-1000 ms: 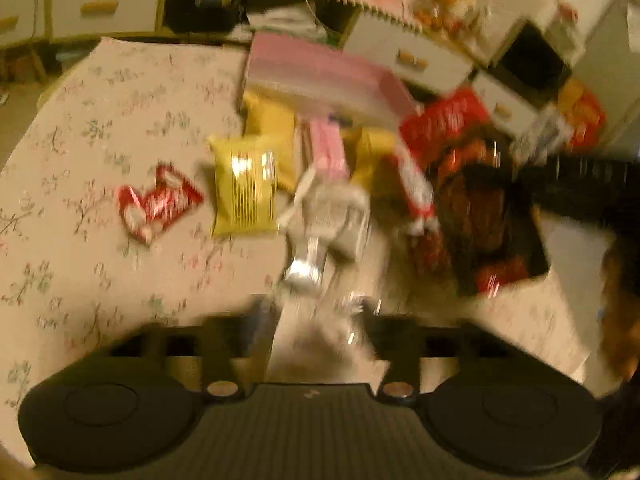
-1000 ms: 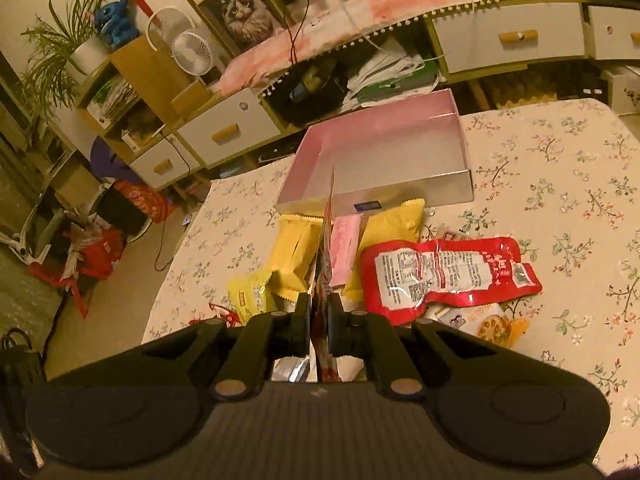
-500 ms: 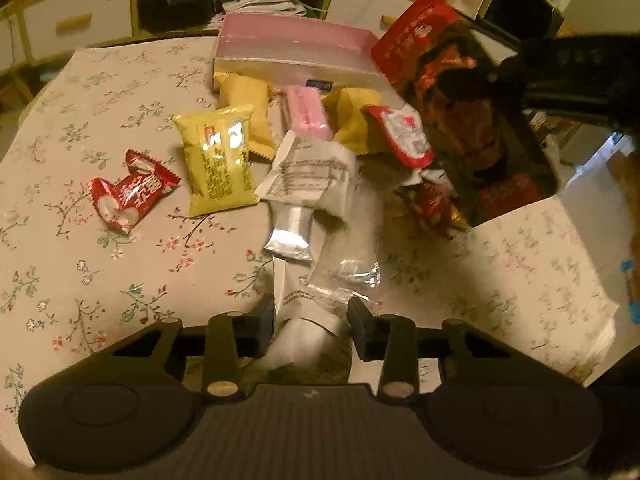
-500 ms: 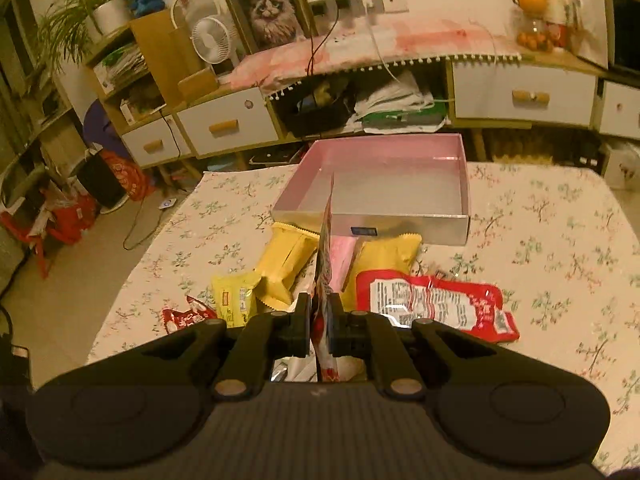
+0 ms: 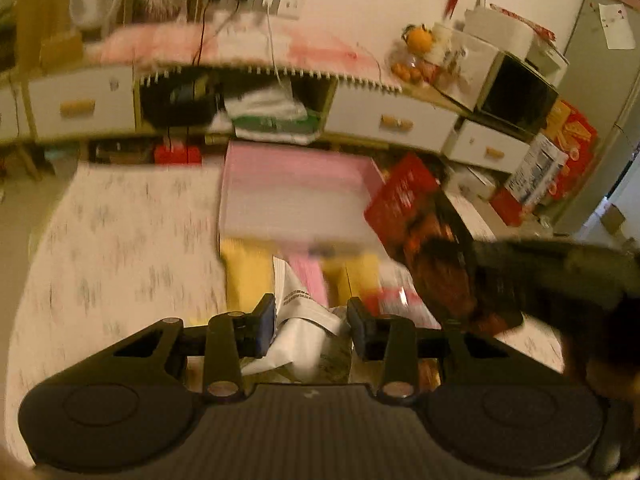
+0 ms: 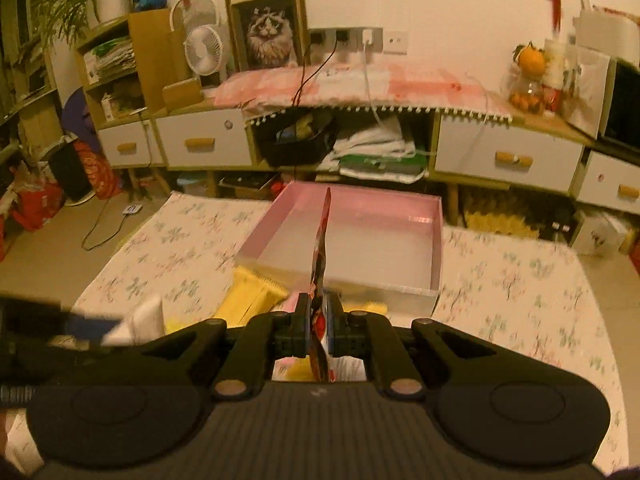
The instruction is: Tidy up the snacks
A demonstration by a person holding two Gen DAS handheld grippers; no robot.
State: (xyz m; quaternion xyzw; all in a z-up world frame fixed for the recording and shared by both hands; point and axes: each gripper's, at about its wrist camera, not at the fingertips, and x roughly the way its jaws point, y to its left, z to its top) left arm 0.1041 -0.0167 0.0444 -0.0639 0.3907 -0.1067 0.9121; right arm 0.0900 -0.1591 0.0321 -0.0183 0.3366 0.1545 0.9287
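A pink open box [image 6: 360,236] stands on the floral table; it also shows in the left wrist view [image 5: 296,196]. My right gripper [image 6: 319,316] is shut on a red and black snack bag [image 6: 322,248], held edge-on above the box's near wall. From the left wrist view the same bag [image 5: 432,236] hangs at the box's right corner. My left gripper [image 5: 310,322] is lifted, its jaws wide apart around a white snack packet [image 5: 304,328]; whether they grip it I cannot tell. Yellow packets [image 6: 252,300] and a pink packet [image 5: 310,276] lie in front of the box.
The floral tablecloth [image 6: 180,248] covers the table. Behind it stands a low cabinet with white drawers [image 6: 200,142], a fan [image 6: 204,48], a cat picture [image 6: 266,32] and a microwave [image 5: 516,96] at right. A red snack pack [image 5: 400,304] lies near the yellow ones.
My right gripper has carried the red bag forward to the box's near wall. My left gripper has risen and tilted up, with the white packet between its jaws.
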